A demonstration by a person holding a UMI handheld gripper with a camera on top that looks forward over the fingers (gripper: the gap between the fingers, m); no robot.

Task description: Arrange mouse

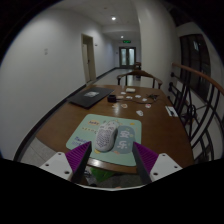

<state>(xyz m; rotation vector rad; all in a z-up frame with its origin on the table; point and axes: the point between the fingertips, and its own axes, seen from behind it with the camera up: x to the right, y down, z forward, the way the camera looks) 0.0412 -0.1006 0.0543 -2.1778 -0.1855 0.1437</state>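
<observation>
Gripper point(113, 163): purple-padded fingers spread wide, holding nothing. Mouse point(105, 138): white, just ahead of the fingers, on a green mat point(84, 137) at the near edge of the wooden worktop point(70, 115), beside a second pale item point(125, 138) to its right. Laptop point(92, 98): far left.

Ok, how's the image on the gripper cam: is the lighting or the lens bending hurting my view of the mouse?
Gripper view: strong fisheye, the table edge and hallway walls bow outward. Dim overall, one bright ceiling light far down the hall. The mouse on its green mat shows pale and readable just ahead of the open jaws of the gripper; no glare.
</observation>
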